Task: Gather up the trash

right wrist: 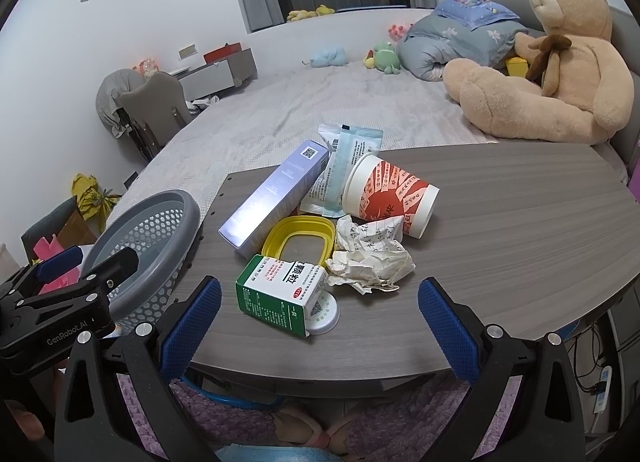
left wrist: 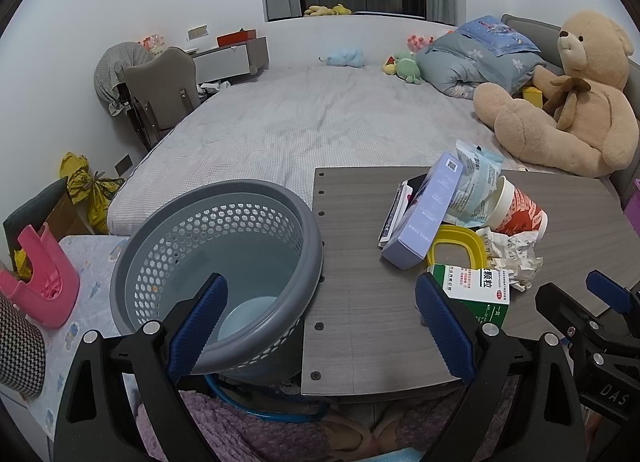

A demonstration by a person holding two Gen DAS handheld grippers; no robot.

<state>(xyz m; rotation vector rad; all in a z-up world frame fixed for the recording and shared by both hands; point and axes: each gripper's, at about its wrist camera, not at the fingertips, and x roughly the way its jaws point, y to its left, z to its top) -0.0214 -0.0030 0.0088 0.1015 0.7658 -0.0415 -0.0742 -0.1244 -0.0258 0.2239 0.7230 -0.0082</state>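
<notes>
A pile of trash lies on the grey wooden table [right wrist: 500, 229]: a green and white medicine box [right wrist: 280, 294], crumpled paper [right wrist: 370, 258], a yellow lid ring [right wrist: 300, 240], a red and white paper cup [right wrist: 390, 195] on its side, a lilac carton [right wrist: 276, 197] and a pale blue wrapper [right wrist: 346, 165]. A grey perforated basket [left wrist: 216, 262] stands left of the table. My left gripper [left wrist: 320, 326] is open and empty, between basket and table. My right gripper [right wrist: 320, 326] is open and empty, just short of the medicine box.
A bed [left wrist: 288, 125] with a big teddy bear [left wrist: 568, 97], a folded quilt [left wrist: 480, 57] and small plush toys lies behind the table. A pink stool [left wrist: 44, 278] lies at the left. A chair [left wrist: 160, 89] stands by the bed.
</notes>
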